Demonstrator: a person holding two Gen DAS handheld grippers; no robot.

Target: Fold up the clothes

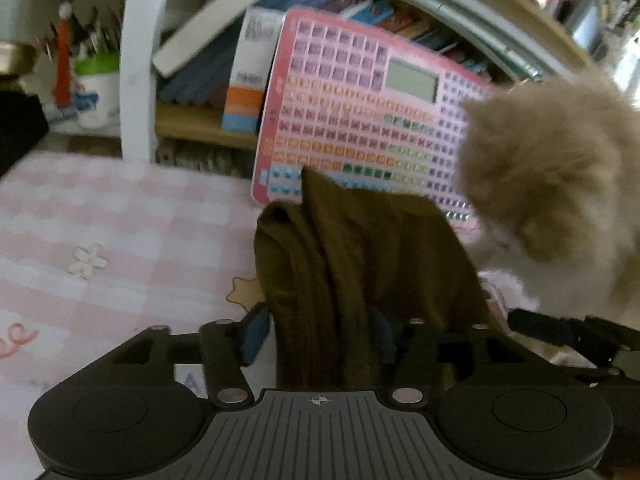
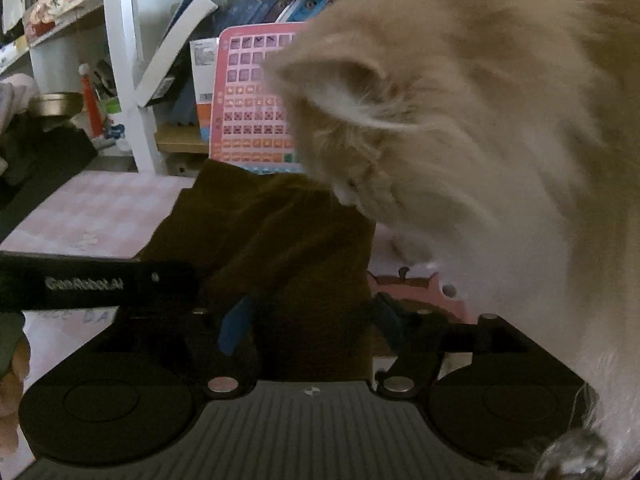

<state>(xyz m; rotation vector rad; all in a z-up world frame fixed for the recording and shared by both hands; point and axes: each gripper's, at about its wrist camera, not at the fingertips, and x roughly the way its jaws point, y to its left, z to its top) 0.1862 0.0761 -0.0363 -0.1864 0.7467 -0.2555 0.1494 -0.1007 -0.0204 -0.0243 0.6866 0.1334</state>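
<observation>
Dim indoor light, slight warm cast. Both views softened by motion blur; cat [image 2: 480,160] fur smeared. Fisheye bending seen at shelf post [image 1: 140,60]; corners vignetted black. Dark garment [image 1: 360,248] underexposed, folds barely resolved.

A fluffy tan cat [image 2: 480,140] is standing on the pink checked tabletop [image 1: 100,216], head bent down. Behind it a pink button-covered toy board [image 1: 360,120] is leaning against a shelf of books [image 1: 224,40], with a pen cup [image 1: 98,84] sitting off left.
</observation>
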